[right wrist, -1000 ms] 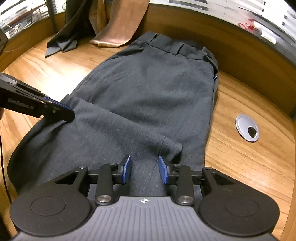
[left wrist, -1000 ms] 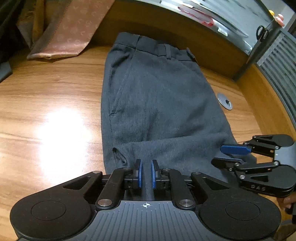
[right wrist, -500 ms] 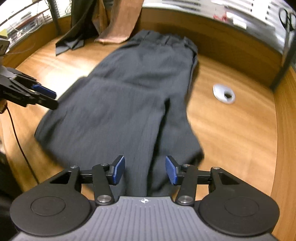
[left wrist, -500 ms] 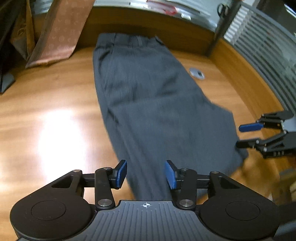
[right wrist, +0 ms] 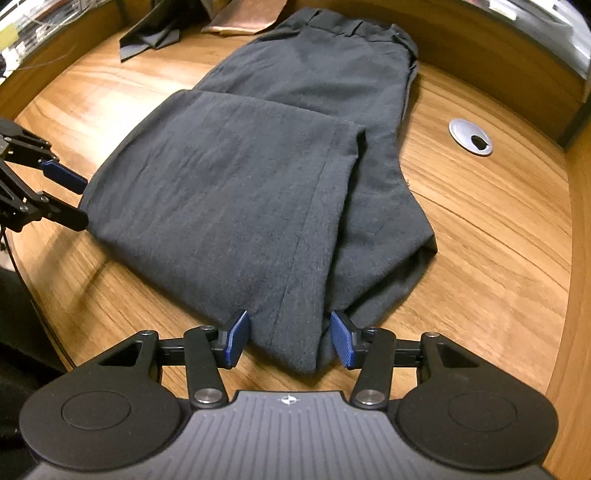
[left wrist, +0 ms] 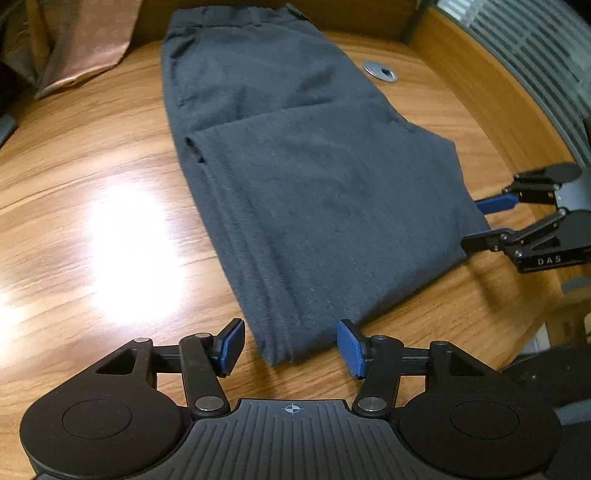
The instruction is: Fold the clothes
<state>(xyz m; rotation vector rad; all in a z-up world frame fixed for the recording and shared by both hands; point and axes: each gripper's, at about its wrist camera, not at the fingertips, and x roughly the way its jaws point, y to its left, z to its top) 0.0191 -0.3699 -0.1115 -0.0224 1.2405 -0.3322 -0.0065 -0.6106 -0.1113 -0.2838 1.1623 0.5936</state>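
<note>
Lying folded on the wooden desk (right wrist: 480, 221) are 1 pair of dark grey trousers (right wrist: 258, 192), waistband at the far end, with 1 silver cable grommet (right wrist: 470, 136) to the right, 1 pinkish-brown cloth (left wrist: 85, 44) at the far left and 1 dark garment (right wrist: 151, 35) beside it. Both the left gripper (left wrist: 290, 345) and right gripper (right wrist: 290, 338) are hanging released, jaws spread around the near folded corners. Having pinched the fabric 1 second ago, the left gripper is now gaping wide, with the hems doubled back toward the waistband.

Overhead light threw a white glare patch on the wooden surface (left wrist: 74, 258) at left; fisheye bending curved the edges, with slight blur throughout.
</note>
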